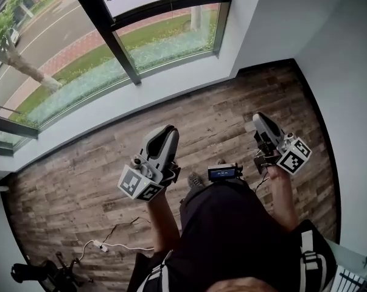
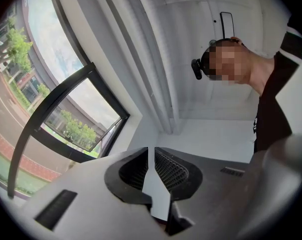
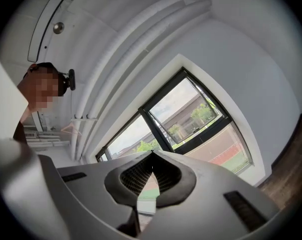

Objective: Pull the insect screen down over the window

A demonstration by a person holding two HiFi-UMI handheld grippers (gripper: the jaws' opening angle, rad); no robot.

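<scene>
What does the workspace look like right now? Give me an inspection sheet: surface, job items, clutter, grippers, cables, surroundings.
Surface: wood-pattern floor below the window.
Job's things: window with a dark frame; insect screen not made out in any view.
Clutter: black stand at the floor's corner.
Grippers: left gripper has its jaws a narrow gap apart, nothing between them; right gripper has its jaw tips together, nothing between them.
Cables: white cable lying loose on the floor.
Surroundings: white wall; trees outside.
</scene>
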